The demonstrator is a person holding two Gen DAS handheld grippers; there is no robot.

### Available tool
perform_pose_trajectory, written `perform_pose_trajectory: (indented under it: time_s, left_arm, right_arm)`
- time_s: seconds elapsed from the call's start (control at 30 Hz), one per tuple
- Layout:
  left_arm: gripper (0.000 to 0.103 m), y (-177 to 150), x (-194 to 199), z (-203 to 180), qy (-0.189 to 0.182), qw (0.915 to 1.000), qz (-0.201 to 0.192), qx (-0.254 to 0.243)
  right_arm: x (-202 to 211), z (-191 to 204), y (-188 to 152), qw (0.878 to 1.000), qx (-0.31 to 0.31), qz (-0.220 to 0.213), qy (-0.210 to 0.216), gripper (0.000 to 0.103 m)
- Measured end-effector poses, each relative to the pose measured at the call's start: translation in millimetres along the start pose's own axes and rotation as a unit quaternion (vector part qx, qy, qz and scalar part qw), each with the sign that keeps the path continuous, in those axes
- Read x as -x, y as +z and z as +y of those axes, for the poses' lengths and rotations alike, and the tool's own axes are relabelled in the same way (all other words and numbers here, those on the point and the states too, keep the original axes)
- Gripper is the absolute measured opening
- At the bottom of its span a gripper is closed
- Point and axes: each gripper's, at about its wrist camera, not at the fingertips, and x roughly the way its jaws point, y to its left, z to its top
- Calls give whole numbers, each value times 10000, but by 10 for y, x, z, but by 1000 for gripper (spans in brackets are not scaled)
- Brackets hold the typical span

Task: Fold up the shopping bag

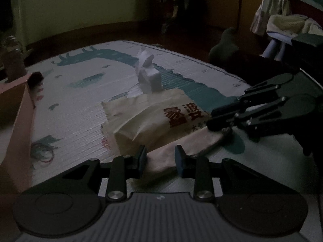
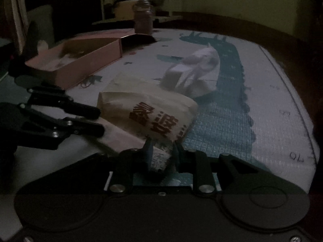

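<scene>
A beige paper shopping bag (image 1: 153, 119) with red characters lies on the play mat, its near part doubled over; it also shows in the right wrist view (image 2: 145, 109). Its white handles (image 1: 148, 74) stick up at the far end. My left gripper (image 1: 160, 158) has its jaws a little apart around the bag's near edge, not pinching it. My right gripper (image 2: 160, 153) has its jaws narrowed on the bag's near corner. The right gripper also shows in the left wrist view (image 1: 220, 121), at the bag's right edge. The left gripper shows in the right wrist view (image 2: 100, 121).
The room is dim. A pink cardboard box (image 2: 76, 60) stands open on the mat's left side, also in the left wrist view (image 1: 18, 111). A dark jar (image 2: 143, 18) stands behind it. The mat's far and right edges (image 2: 298, 100) drop to dark floor.
</scene>
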Motion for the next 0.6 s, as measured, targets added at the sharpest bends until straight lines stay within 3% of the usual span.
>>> perform_pose_trajectory:
  time_s: [0.27, 0.37, 0.47, 0.6]
  left_arm:
    - [30, 19, 128, 35, 166, 9995, 202, 154]
    - [31, 66, 214, 1, 470, 9988, 64, 72]
    - [31, 132, 319, -46, 311, 9988, -377, 29]
    - [31, 156, 175, -228, 71, 9994, -276, -171]
  right_arm:
    - [13, 198, -31, 9983, 565, -85, -127, 21]
    - [16, 229, -26, 9976, 654, -83, -190, 21]
    - [22, 257, -19, 9972, 705, -74, -254, 21]
    - [24, 271, -11, 9970, 729, -58, -270, 21]
